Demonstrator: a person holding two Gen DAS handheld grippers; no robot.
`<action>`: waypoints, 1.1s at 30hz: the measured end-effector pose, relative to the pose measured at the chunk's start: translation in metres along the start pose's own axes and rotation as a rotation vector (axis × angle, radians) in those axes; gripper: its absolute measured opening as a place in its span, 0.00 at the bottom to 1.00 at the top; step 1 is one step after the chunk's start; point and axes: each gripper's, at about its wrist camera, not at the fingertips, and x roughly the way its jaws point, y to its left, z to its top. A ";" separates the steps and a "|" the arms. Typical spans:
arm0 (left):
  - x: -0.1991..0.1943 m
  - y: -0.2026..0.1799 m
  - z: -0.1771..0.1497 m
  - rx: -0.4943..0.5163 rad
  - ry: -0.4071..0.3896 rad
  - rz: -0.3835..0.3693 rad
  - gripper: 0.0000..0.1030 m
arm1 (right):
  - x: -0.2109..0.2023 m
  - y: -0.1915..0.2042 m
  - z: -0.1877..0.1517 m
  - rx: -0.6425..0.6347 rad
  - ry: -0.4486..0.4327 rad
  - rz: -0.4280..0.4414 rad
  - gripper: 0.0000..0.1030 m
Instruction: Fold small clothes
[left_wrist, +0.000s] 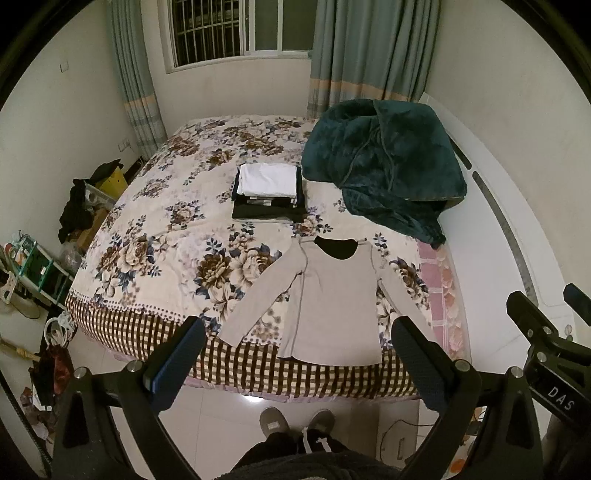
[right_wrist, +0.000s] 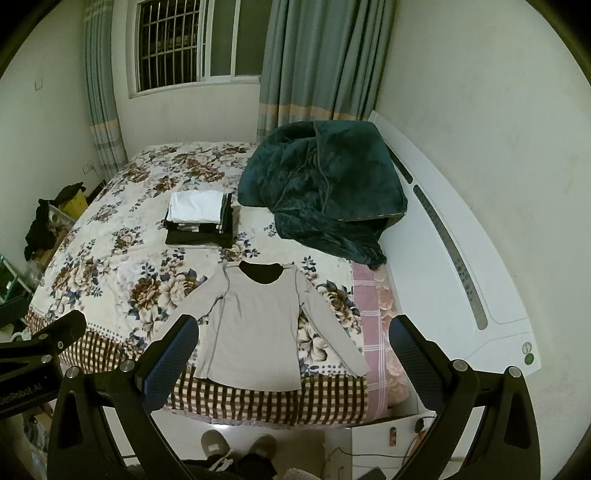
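A grey long-sleeved shirt (left_wrist: 332, 295) lies flat, sleeves spread, at the near edge of the floral bed (left_wrist: 159, 229); it also shows in the right wrist view (right_wrist: 255, 325). Behind it sits a stack of folded clothes (left_wrist: 267, 192), white on top, also in the right wrist view (right_wrist: 201, 216). My left gripper (left_wrist: 299, 354) is open and empty, held above the bed's near edge in front of the shirt. My right gripper (right_wrist: 291, 354) is open and empty, also short of the shirt's hem. The right gripper's body shows at the far right of the left wrist view.
A dark green blanket (left_wrist: 384, 166) is heaped at the bed's far right, by the white headboard (right_wrist: 461, 266). Clutter and boxes (left_wrist: 44, 266) crowd the floor to the left. The person's slippers (left_wrist: 295, 424) stand on the tile floor by the bed.
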 end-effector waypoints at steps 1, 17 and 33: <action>0.000 0.000 0.002 -0.001 -0.001 0.000 1.00 | 0.000 0.000 0.001 0.000 -0.002 0.001 1.00; -0.003 0.002 0.002 -0.002 -0.009 -0.001 1.00 | -0.006 0.002 0.003 0.004 -0.008 0.006 1.00; -0.009 -0.003 0.012 0.000 -0.025 -0.001 1.00 | -0.007 0.004 0.004 0.005 -0.011 0.006 1.00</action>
